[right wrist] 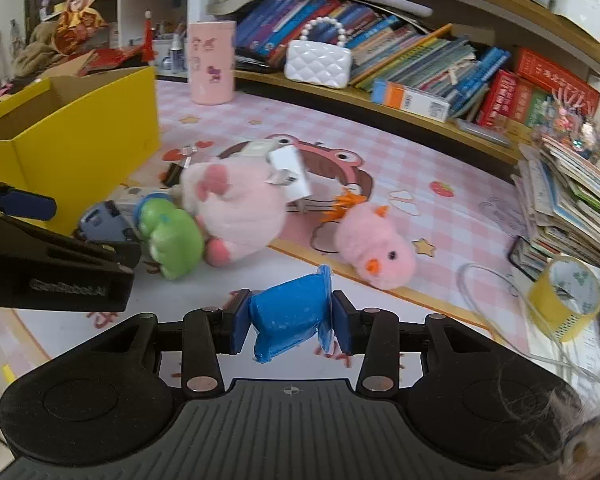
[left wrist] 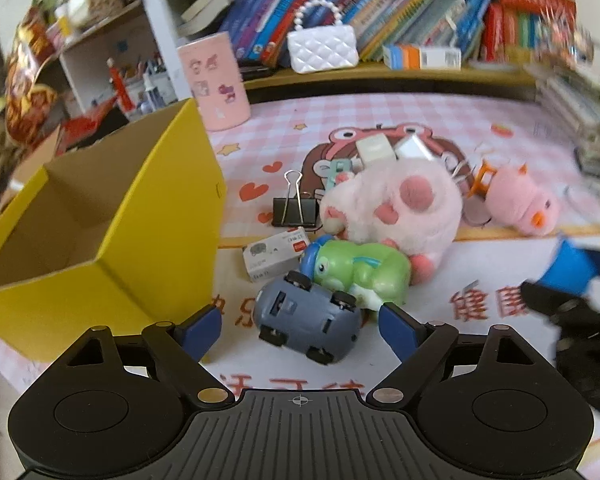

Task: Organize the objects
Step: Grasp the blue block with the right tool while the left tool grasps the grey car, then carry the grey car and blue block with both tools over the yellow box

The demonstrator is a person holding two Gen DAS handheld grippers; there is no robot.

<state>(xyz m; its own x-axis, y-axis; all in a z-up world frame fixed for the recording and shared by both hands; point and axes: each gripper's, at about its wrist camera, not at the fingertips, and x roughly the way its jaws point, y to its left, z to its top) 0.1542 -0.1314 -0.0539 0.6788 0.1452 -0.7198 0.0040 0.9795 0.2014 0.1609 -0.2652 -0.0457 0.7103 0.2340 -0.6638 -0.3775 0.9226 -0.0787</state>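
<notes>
My left gripper (left wrist: 300,326) is open, its fingers on either side of an overturned grey toy car (left wrist: 306,320) on the pink mat. A green frog toy (left wrist: 360,270), a big pink plush (left wrist: 396,204) and a small pink pig plush (left wrist: 520,204) lie behind it. An open yellow box (left wrist: 100,240) stands to the left. My right gripper (right wrist: 290,322) is shut on a blue cup-shaped object (right wrist: 290,316), held above the mat; it also shows in the left wrist view (left wrist: 568,272). The box (right wrist: 72,132), frog (right wrist: 172,236) and pig (right wrist: 376,244) show in the right wrist view.
A black binder clip (left wrist: 294,208), a small white box (left wrist: 274,254) and white chargers (left wrist: 392,148) lie among the toys. A pink cylinder (left wrist: 216,84) and a white purse (left wrist: 322,48) stand by the bookshelf. A yellow tape roll (right wrist: 564,300) and stacked books (right wrist: 572,200) sit at right.
</notes>
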